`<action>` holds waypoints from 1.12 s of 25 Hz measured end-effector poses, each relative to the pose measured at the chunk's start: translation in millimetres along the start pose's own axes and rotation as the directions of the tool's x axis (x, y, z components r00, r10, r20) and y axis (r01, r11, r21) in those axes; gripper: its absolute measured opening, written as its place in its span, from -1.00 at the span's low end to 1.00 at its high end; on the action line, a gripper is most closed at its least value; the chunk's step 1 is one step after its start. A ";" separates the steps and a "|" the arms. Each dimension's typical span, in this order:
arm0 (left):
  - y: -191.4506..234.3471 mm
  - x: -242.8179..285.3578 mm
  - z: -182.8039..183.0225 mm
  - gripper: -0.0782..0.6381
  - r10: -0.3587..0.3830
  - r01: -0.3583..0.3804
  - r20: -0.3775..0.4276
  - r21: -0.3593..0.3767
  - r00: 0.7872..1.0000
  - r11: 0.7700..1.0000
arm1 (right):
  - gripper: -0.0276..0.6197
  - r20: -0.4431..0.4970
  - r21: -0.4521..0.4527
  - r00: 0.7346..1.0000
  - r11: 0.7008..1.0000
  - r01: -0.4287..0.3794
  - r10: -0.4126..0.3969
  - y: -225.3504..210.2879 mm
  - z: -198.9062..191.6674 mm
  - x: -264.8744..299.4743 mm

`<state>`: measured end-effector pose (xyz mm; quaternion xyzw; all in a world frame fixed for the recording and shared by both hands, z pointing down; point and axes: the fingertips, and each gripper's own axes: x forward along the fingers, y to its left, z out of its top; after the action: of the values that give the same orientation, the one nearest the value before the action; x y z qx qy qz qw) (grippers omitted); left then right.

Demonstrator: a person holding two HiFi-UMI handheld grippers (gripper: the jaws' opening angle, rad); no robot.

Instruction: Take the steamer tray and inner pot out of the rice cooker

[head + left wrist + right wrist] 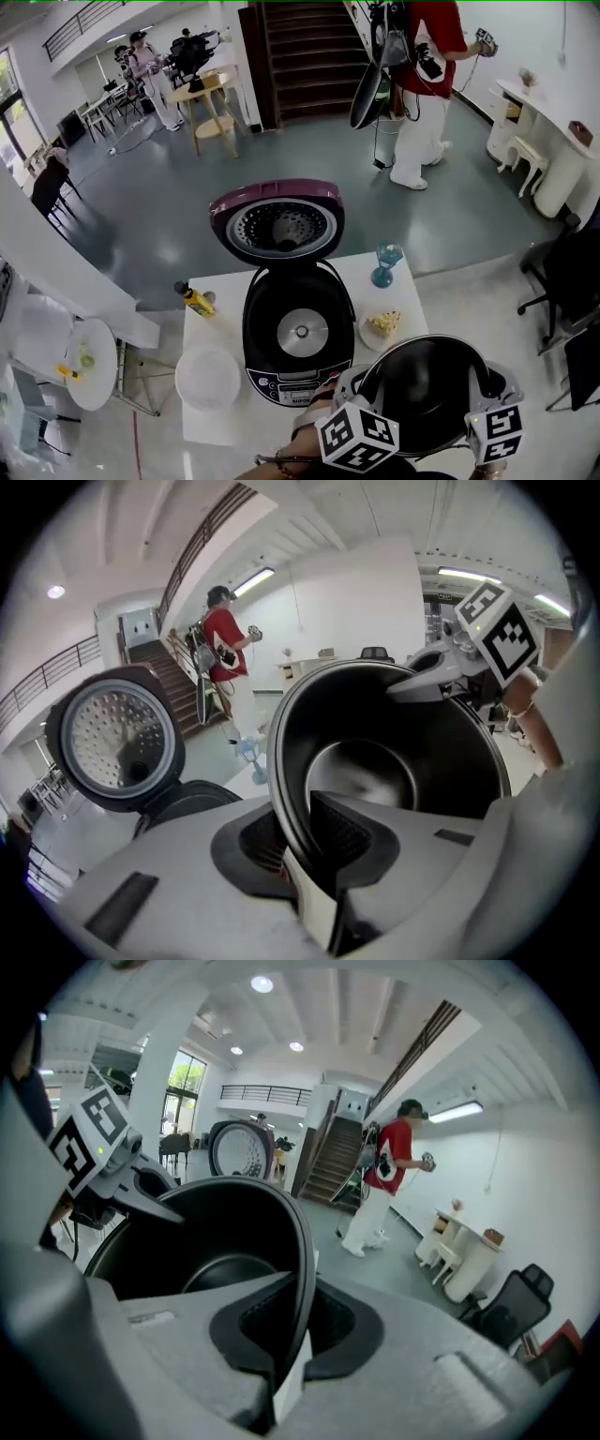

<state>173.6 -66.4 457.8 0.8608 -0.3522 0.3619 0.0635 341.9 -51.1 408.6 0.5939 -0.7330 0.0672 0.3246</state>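
Left tool and right tool each pinched on opposite rims of the inner pot. Pot is out of the open rice cooker, just right of it. On the counter: food plate beside the pot, blue glass behind, white round tray left of cooker.

Grey moulded tongs, black ribbed pads, black-and-white marker cubes

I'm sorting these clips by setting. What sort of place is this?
Probably an open hall used as a work or recording space, not a home kitchen: a wide staircase, a grey floor with scattered white tables, and a person in red standing about carrying gear.
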 end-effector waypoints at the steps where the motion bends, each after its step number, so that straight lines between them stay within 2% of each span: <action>1: -6.8 7.5 -6.6 -0.61 -0.016 0.016 -0.025 0.003 1.000 1.000 | -0.90 -0.031 0.005 1.000 1.000 -0.006 0.006 0.6 -12.9 3.5; 4: -27.2 26.9 -22.8 -0.61 -0.056 0.058 -0.092 0.020 0.994 0.998 | -0.90 -0.107 0.026 0.994 0.999 -0.035 0.038 0.9 -47.5 12.6; 8: -49.8 52.7 -47.9 -0.58 -0.104 0.110 -0.171 0.024 0.980 0.994 | -0.90 -0.177 0.107 0.979 0.990 -0.088 0.106 4.7 -93.3 27.7; 13: -70.3 85.6 -91.3 -0.58 -0.142 0.149 -0.293 0.003 0.946 0.989 | -0.90 -0.269 0.158 0.941 0.973 -0.169 0.207 21.4 -148.4 57.7; 16: -84.0 100.4 -119.2 -0.56 -0.194 0.186 -0.330 -0.056 0.924 0.981 | -0.90 -0.318 0.157 0.916 0.966 -0.204 0.245 32.1 -171.2 70.9; 19: -85.0 108.0 -135.2 -0.56 -0.216 0.190 -0.350 -0.106 0.912 0.976 | -0.90 -0.354 0.124 0.900 0.966 -0.226 0.256 42.7 -180.4 82.6; 24: -77.8 118.9 -141.7 -0.56 -0.201 0.156 -0.357 -0.150 0.912 0.976 | -0.90 -0.339 0.143 0.888 0.950 -0.278 0.311 44.5 -181.1 104.8; 28: -77.9 126.1 -140.7 -0.54 -0.189 0.130 -0.345 -0.189 0.919 0.973 | -0.90 -0.326 0.097 0.881 0.939 -0.330 0.344 37.3 -178.5 122.2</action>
<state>204.8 -27.9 656.1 0.7976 -0.2913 0.4773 0.2261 368.3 -55.1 626.4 0.4433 -0.7570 0.2377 0.4171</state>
